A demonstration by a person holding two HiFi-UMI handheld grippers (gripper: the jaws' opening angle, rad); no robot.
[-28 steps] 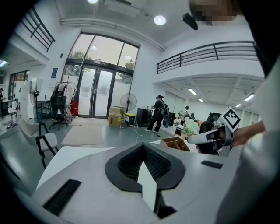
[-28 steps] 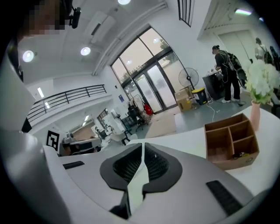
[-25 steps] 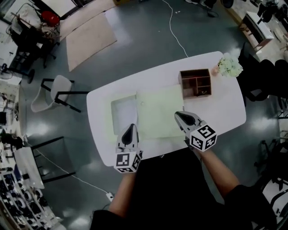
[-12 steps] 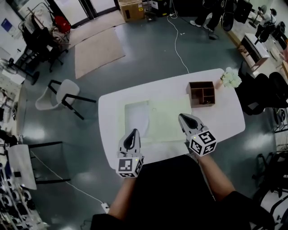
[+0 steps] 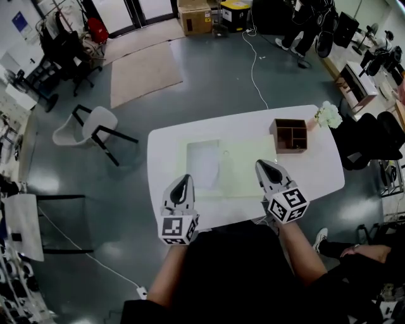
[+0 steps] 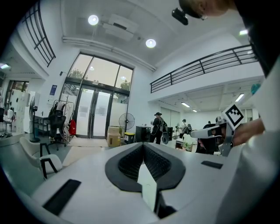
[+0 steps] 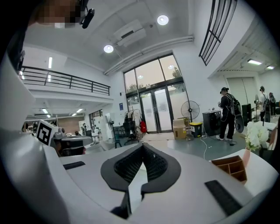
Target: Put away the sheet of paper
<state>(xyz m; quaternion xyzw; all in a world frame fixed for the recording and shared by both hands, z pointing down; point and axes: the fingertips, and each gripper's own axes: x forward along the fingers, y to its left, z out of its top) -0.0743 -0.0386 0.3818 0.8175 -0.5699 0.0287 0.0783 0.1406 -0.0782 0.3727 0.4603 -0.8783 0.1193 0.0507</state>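
At the near edge of the white table (image 5: 323, 168) — two grippers, both nipped shut on the sheet of paper (image 5: 243, 168).
Left gripper (image 5: 184, 180), right gripper (image 5: 261, 164): jaws together, a pale sliver of sheet caught between the pads in each gripper view. The sheet is spread over the table's middle — left of the wooden organizer (image 5: 292, 135).

One tabletop (image 5: 316, 171) carries one pale green sheet (image 5: 247, 171), one whitish rectangle (image 5: 204, 163) on that sheet, one wooden box (image 5: 291, 135) and one bunch of white flowers (image 5: 328, 115). Two tongs show: the left tongs (image 5: 183, 182) and the right tongs (image 5: 261, 166). On the floor stand one white chair (image 5: 79, 130), one rug (image 5: 144, 73), one cardboard box (image 5: 195, 18), one yellow-lidded bin (image 5: 235, 12) and one standing fan (image 7: 190, 109).
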